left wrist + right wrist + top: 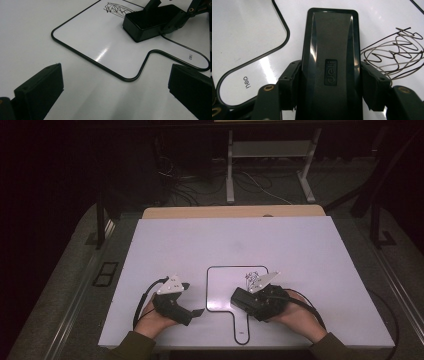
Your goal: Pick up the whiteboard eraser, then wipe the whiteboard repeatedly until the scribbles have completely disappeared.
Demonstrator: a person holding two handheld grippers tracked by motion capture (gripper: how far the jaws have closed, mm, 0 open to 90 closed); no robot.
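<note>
Now eraser (pixel 329 67) clamped between right hand-held gripper (pixel 329 85) jaws, on whiteboard (pixel 249 32).

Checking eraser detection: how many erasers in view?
1. The black eraser lies on the small whiteboard beside the scribble, clamped between the right gripper jaws. The left gripper is open over the table, holding nothing. None seems hidden.

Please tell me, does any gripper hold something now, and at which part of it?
The right gripper holds the black eraser, clamped by its two long sides near the rear end. The left gripper is open and holds nothing.
</note>
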